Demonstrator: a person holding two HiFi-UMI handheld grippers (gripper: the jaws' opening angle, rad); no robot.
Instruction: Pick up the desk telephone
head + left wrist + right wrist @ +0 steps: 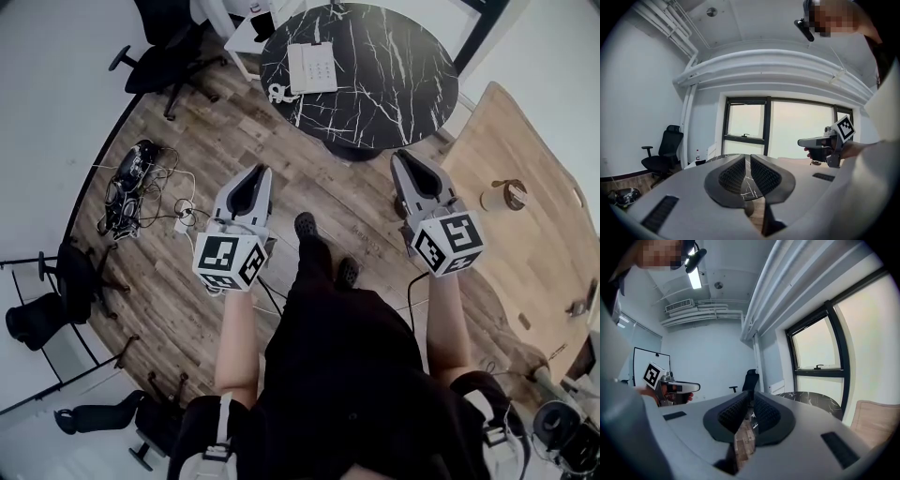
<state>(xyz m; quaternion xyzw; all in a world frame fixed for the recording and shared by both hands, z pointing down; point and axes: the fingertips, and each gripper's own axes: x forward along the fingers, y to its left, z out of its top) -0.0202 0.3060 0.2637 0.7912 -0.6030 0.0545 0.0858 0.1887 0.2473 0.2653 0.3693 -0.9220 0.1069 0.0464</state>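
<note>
Floor: brown wood-plank floor (216,159), under and around the table.
Table: round black white-veined marble table (394,94).
Phone: flat white plastic desk telephone (312,67), on table's left part, near its rim.
Handling: probably light, rigid, slick; handset could slide off; pinch the body's 2 long sides.
Tongs: grey left gripper (259,176) and grey right gripper (405,159), both closed on nothing, short of the table.

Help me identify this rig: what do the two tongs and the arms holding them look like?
The left tongs and right tongs are light grey, tapering shells with black ribbed pads. Each carries a white cube printed with black square markers at its rear. A thin dark cable trails from the right one. The forearms are unsleeved; the clothing is black.
</note>
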